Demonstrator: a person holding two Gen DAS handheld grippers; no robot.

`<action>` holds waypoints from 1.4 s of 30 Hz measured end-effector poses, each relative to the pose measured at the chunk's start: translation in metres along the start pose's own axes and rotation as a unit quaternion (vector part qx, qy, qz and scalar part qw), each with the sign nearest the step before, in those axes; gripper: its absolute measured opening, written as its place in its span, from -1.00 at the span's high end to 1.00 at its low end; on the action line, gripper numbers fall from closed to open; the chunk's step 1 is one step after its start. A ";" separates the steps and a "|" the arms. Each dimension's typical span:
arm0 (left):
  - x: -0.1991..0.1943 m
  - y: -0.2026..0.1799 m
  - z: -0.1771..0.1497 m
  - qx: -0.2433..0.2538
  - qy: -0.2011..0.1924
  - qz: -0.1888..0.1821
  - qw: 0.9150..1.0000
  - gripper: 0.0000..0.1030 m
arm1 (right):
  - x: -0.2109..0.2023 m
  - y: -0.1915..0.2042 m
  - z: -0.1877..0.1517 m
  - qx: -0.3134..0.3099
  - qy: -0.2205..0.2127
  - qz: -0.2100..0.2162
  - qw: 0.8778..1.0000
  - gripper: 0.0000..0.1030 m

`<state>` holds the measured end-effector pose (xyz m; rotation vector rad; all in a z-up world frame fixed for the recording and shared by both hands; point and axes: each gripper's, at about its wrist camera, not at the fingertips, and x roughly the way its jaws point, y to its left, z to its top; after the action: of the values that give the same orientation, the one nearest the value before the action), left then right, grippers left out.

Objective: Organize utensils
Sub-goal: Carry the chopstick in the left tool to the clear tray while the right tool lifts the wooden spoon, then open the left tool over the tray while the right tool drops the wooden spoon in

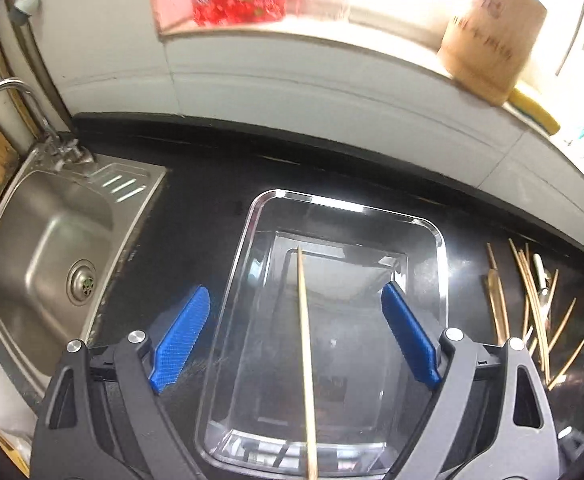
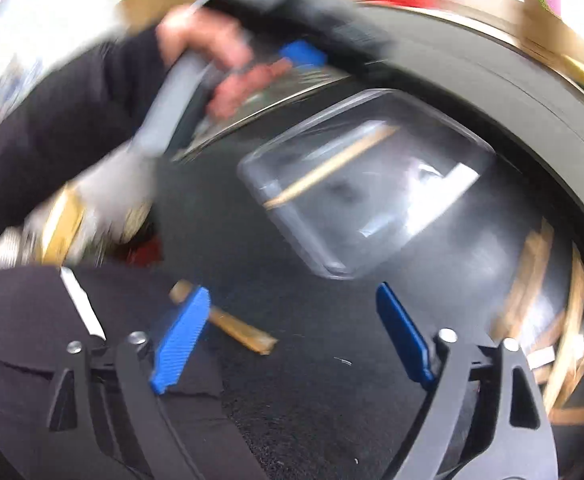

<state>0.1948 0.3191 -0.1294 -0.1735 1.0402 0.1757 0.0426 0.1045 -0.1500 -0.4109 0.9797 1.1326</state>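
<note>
The left tool (image 1: 296, 336) hangs wide open over a clear plastic tray (image 1: 432, 232) on the black worktop (image 1: 196, 208), one wooden chopstick (image 1: 306, 360) lying lengthwise in the tray between its blue pads, touching neither. A steel sink (image 1: 52, 240) with a tap (image 1: 16, 100) sits left of the tray; loose chopsticks (image 1: 532, 304) lie scattered to its right. The right tool (image 2: 292, 332), blurred, is also wide and empty, with a single chopstick (image 2: 244, 330) on the worktop near its left pad

Home kitchen, steel sink (image 1: 52, 248) with tap (image 1: 16, 108), black countertop (image 1: 204, 200), tiled wall (image 1: 292, 80)
</note>
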 end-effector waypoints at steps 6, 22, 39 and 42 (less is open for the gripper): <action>-0.041 0.021 -0.018 -0.036 -0.025 -0.015 0.999 -0.66 | 0.077 0.063 -0.007 -0.175 0.094 0.063 0.978 -0.11; -0.074 0.053 -0.062 -0.078 0.000 0.004 0.997 -0.66 | 0.068 0.058 -0.018 -0.117 0.078 0.020 0.990 0.80; -0.118 0.037 -0.040 -0.061 -0.056 0.024 0.996 -0.66 | 0.075 -0.092 0.102 0.197 0.033 -0.065 0.978 0.80; -0.111 0.044 -0.040 -0.075 -0.051 0.028 0.995 -0.66 | 0.080 -0.106 0.114 0.204 0.050 -0.088 0.974 0.63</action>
<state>0.0969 0.3466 -0.0558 -0.2698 0.9307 0.3106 0.1946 0.1885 -0.1739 -0.2173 1.2088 0.7315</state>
